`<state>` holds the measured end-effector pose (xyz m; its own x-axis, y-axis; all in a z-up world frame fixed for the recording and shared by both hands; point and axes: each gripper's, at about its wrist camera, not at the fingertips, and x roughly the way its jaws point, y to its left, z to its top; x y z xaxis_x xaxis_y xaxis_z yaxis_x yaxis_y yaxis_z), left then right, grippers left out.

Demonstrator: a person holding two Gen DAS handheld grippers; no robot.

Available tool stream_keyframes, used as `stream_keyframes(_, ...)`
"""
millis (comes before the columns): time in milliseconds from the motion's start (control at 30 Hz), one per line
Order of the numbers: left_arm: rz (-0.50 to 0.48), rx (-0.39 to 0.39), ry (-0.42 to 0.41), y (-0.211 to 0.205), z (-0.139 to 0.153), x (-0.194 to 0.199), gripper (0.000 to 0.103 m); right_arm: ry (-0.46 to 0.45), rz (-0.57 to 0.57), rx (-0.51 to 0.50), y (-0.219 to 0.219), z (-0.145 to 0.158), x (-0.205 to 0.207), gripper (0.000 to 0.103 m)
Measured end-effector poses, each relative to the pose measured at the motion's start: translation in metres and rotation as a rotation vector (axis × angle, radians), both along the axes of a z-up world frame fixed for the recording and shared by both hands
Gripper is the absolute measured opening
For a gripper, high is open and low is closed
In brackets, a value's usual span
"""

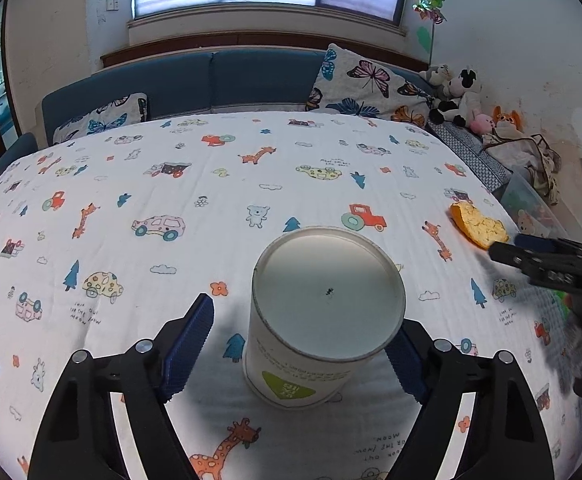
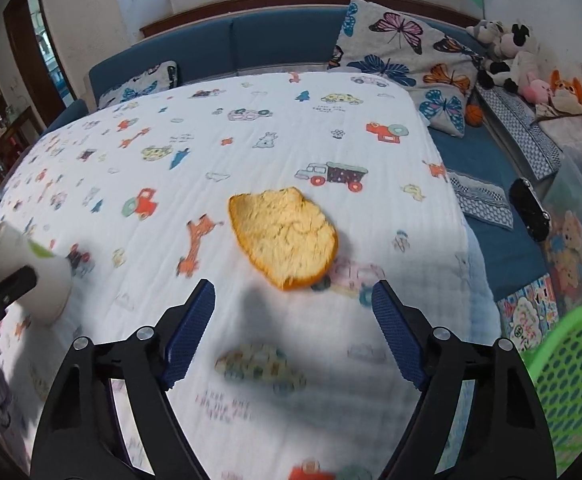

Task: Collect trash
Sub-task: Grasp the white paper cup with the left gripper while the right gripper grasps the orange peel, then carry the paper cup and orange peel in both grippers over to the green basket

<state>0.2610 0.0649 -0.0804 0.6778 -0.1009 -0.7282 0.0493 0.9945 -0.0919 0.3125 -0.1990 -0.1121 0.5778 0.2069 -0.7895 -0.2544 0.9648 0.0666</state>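
A white paper cup (image 1: 323, 316) with a green label stands upright on the patterned cloth, between the open fingers of my left gripper (image 1: 307, 344); the pads do not visibly press it. It also shows at the left of the right wrist view (image 2: 31, 268). An orange peel (image 2: 285, 236) lies on the cloth just ahead of my open, empty right gripper (image 2: 293, 308). The peel also shows at the right of the left wrist view (image 1: 477, 224), with the right gripper (image 1: 531, 256) close beside it.
The table is covered by a white cloth (image 1: 211, 200) printed with cars and giraffes. A green plastic basket (image 2: 571, 384) sits past the table's right edge. A blue sofa (image 1: 219, 80) with butterfly pillows and plush toys (image 1: 459, 96) lies behind.
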Motion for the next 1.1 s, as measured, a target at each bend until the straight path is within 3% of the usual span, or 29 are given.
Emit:
stream_keyframes(467, -0.034, -0.019, -0.006, -0.007, -0.007, 0.006, 0.077, -0.008, -0.022, -0.081, 0.016, -0.017, 0.029, 0.073)
stream_keyframes(533, -0.039, -0.013, -0.010, -0.009, -0.008, 0.007, 0.075, -0.011, -0.019, -0.085, 0.016, -0.017, 0.029, 0.069)
stream_keyframes(600, -0.048, -0.014, -0.009, -0.011, -0.008, 0.007, 0.067, -0.015, -0.007, -0.088, 0.018, -0.016, 0.027, 0.058)
stream_keyframes(667, -0.051, -0.021, -0.012, -0.011, -0.008, 0.007, 0.058, -0.012, -0.001, -0.084, 0.018, -0.014, 0.025, 0.055)
stream_keyframes(900, -0.060, -0.033, -0.033, -0.012, 0.001, 0.002, 0.056, -0.014, -0.003, -0.034, 0.010, -0.007, 0.013, 0.043)
stream_keyframes(1100, -0.077, -0.045, -0.058, -0.020, 0.015, -0.010, 0.056, -0.013, -0.007, 0.000, 0.001, -0.001, -0.007, 0.041)
